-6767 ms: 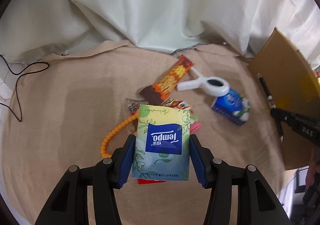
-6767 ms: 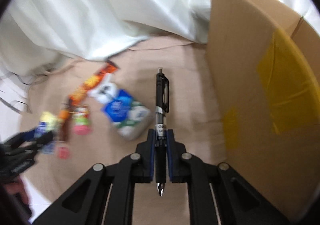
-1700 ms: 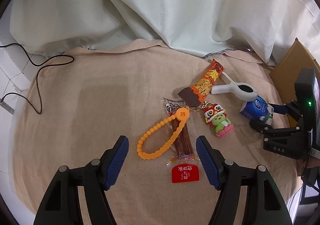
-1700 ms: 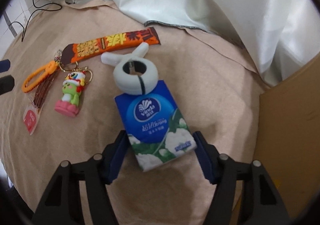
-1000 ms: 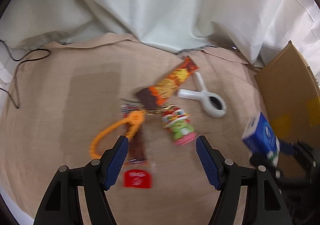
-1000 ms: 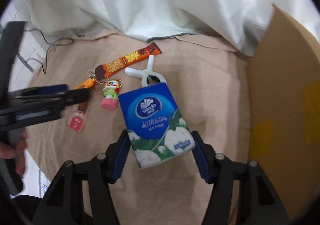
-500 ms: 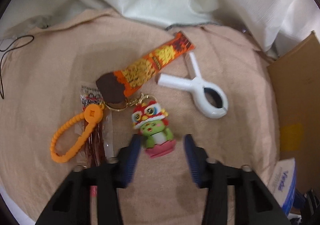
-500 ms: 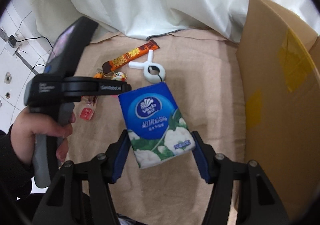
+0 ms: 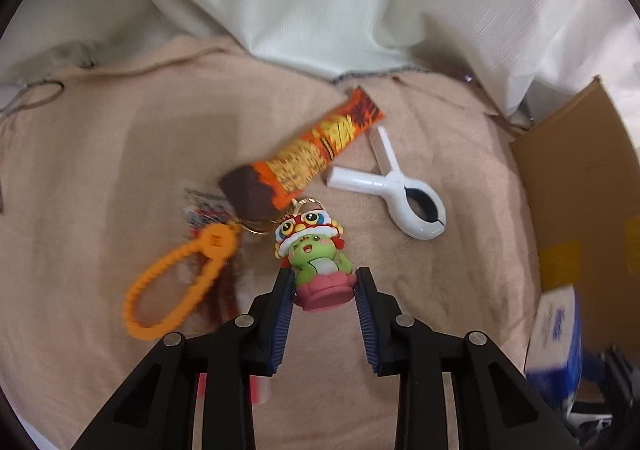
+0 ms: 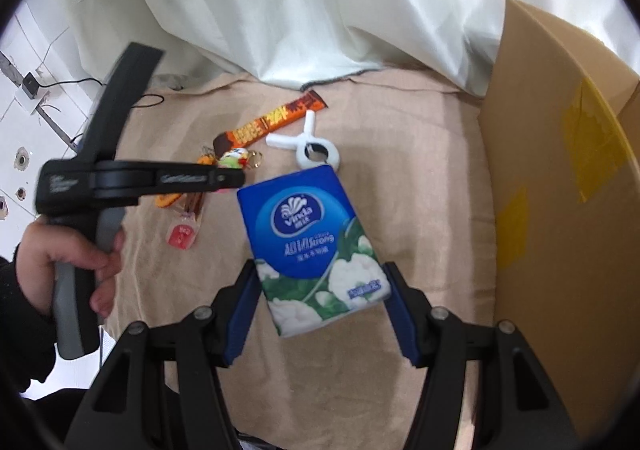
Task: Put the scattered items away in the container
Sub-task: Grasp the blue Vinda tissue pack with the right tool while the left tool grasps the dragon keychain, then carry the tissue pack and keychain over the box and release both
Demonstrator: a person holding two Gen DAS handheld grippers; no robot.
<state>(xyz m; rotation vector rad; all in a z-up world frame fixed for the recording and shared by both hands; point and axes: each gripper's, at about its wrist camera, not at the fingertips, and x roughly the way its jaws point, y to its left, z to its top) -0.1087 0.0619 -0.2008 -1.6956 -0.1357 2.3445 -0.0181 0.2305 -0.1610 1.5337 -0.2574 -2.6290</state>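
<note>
**A:** Left wrist view first. Where does the toy sit against the fingers?

**B:** The green frog keychain (image 9: 316, 270) lies in the lower middle of the frame, right between the fingers of the left gripper (image 9: 323, 290). Its long axis runs up the frame, head away from the camera, pink base nearest. The fingers are closing on that base; the blue pads look to be at its sides, so I read it as grasped, or very nearly.

**A:** What is close enough to get dragged along?

**B:** Its gold ring lies by the brown end of the orange snack bar (image 9: 308, 162). The orange loop strap (image 9: 180, 282) lies to the left and the white clip (image 9: 404, 198) to the upper right, apart from the toy. All rest on the tan cloth over the desk (image 9: 100, 190).

**A:** And the box?

**B:** The cardboard box (image 9: 580, 190) stands at the right edge. Its inside is hidden here.

**A:** Right wrist view?

**B:** The right gripper (image 10: 320, 298) is clenched on the blue tissue pack (image 10: 312, 242), long axis pointing up the frame, held above the cloth. The box wall fills the right side, just beside the pack, so this hand is the nearer one. I cannot see what is in the box. The person's hand (image 10: 68, 258) holds the other gripper at the left.
</note>
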